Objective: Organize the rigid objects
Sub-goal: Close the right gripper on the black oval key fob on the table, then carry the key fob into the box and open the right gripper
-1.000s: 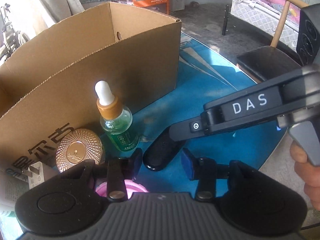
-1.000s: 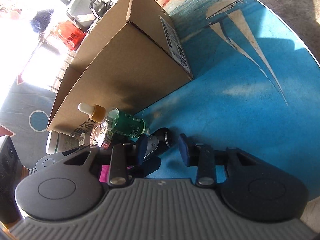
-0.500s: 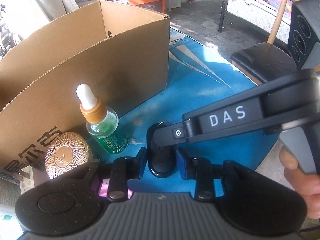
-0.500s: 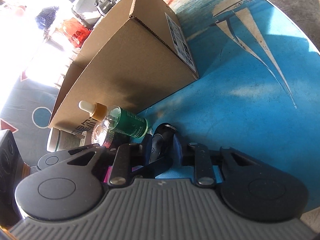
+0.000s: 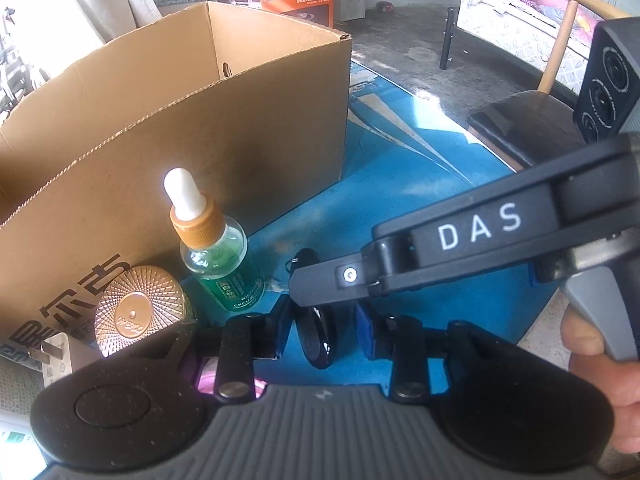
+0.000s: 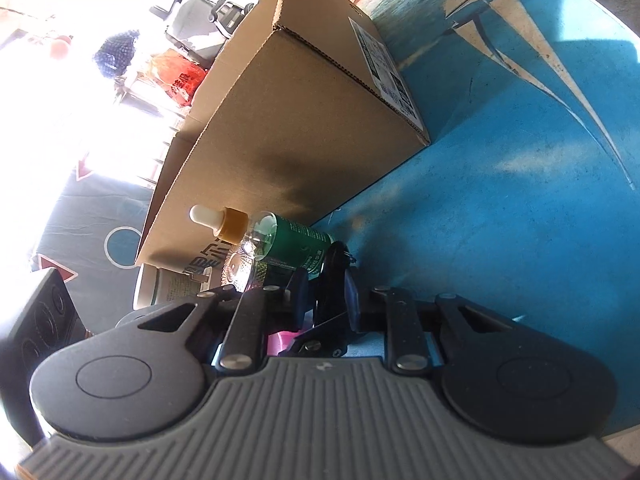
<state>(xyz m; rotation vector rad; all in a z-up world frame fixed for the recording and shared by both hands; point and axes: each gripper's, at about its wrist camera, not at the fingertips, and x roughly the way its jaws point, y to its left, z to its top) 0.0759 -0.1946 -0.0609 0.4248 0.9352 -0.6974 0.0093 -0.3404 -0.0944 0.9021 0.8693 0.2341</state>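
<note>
A black glossy key fob (image 5: 316,336) is tipped on edge above the blue table, gripped by my right gripper (image 6: 323,295), whose blue pads (image 6: 351,294) are shut on it; the fob also shows in the right wrist view (image 6: 330,280). My left gripper (image 5: 322,330) is open, its pads either side of the fob without touching. The right gripper's arm (image 5: 472,236) crosses the left wrist view. A green dropper bottle (image 5: 216,248) and a copper round compact (image 5: 136,312) stand against an open cardboard box (image 5: 168,120).
A white plug adapter (image 5: 60,356) lies at the left by the box. Something pink (image 5: 208,376) lies under the left gripper. The round blue sailboat table (image 6: 520,160) ends at the right. A dark chair (image 5: 520,120) and a bed stand beyond the table.
The right gripper closed on the key fob and tipped it up on edge. The left gripper moved in so that its open pads straddle the fob.
</note>
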